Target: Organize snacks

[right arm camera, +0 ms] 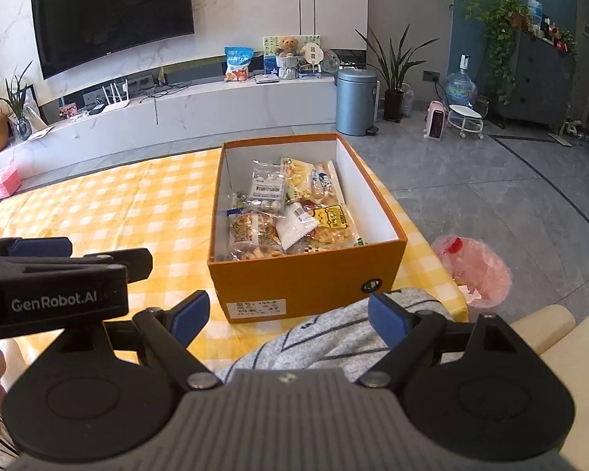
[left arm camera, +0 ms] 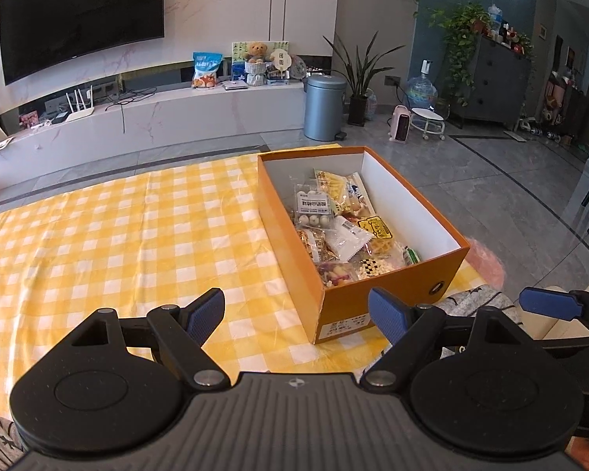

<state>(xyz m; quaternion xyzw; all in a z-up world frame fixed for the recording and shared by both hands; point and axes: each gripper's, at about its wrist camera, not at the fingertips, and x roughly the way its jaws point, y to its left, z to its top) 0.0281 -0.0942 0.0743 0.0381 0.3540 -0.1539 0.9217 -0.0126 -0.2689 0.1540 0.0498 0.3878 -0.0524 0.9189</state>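
Note:
An orange box (left arm camera: 294, 259) with a white inside stands on the yellow checked cloth (left arm camera: 117, 227). Several snack packets (left arm camera: 335, 227) lie in it. In the right wrist view the same orange box (right arm camera: 306, 278) is dead ahead, with the snack packets (right arm camera: 290, 212) piled inside. My left gripper (left arm camera: 296, 310) hovers open over the cloth, just short of the box's near corner, with nothing between its fingers. My right gripper (right arm camera: 286, 314) is open and empty too, held over a grey trouser leg (right arm camera: 333, 333) in front of the box. Each gripper shows at the edge of the other's view.
The cloth covers a low table. A pink plastic bag (right arm camera: 475, 267) lies on the floor to the right. A grey bin (right arm camera: 355, 100) and a TV unit (right arm camera: 200, 106) stand behind. A cream seat cushion (right arm camera: 549, 333) is at the lower right.

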